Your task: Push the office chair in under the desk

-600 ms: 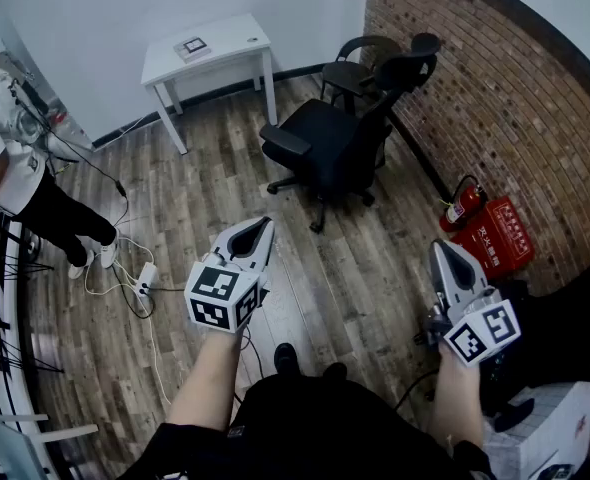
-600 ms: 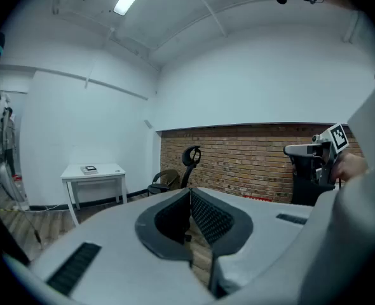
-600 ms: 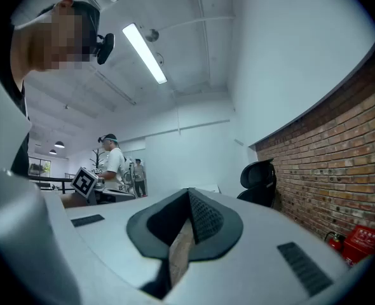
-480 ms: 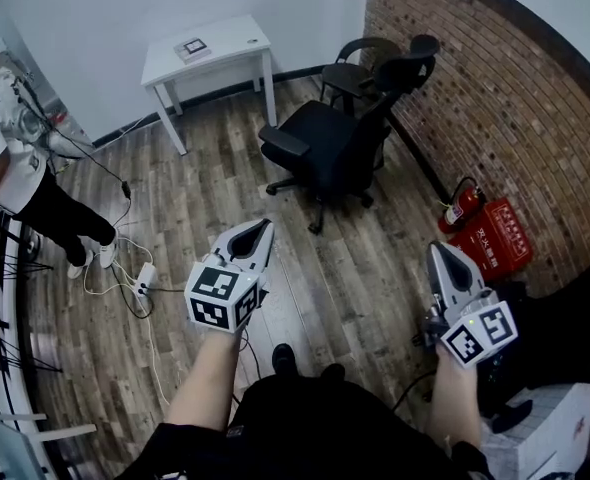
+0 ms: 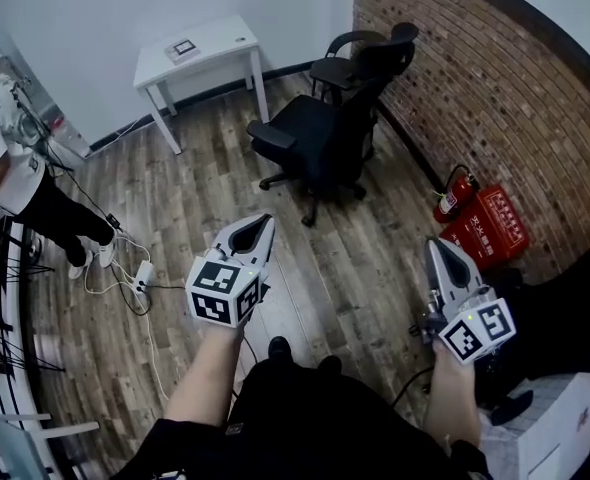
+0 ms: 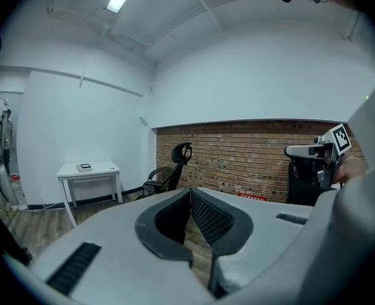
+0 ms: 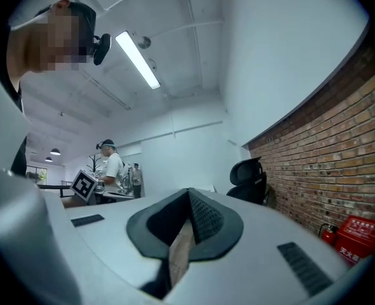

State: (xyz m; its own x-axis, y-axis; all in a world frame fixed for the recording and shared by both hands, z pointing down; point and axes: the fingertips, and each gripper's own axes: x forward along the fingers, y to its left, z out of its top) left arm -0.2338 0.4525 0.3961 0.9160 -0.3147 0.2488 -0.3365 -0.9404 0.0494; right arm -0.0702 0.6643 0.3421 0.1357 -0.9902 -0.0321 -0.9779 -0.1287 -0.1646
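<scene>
A black office chair point(image 5: 320, 133) with a headrest stands on the wood floor near the brick wall, its back toward me; it also shows in the left gripper view point(image 6: 168, 173) and the right gripper view point(image 7: 251, 178). The small white desk point(image 5: 197, 56) stands by the white wall, left of the chair and apart from it, and appears again in the left gripper view point(image 6: 89, 171). My left gripper point(image 5: 263, 226) is shut and empty, well short of the chair. My right gripper point(image 5: 438, 248) is shut and empty too, nearer the brick wall.
A second black chair point(image 5: 337, 63) sits behind the office chair by the wall. A red fire extinguisher point(image 5: 453, 196) and red box point(image 5: 491, 228) lie at the brick wall's foot. A person point(image 5: 20, 183) stands at left by cables and a power strip point(image 5: 143, 273).
The view has shifted slightly; the chair and desk sit a bit higher and further left in the head view. Both grippers hold about the same place and stay shut.
</scene>
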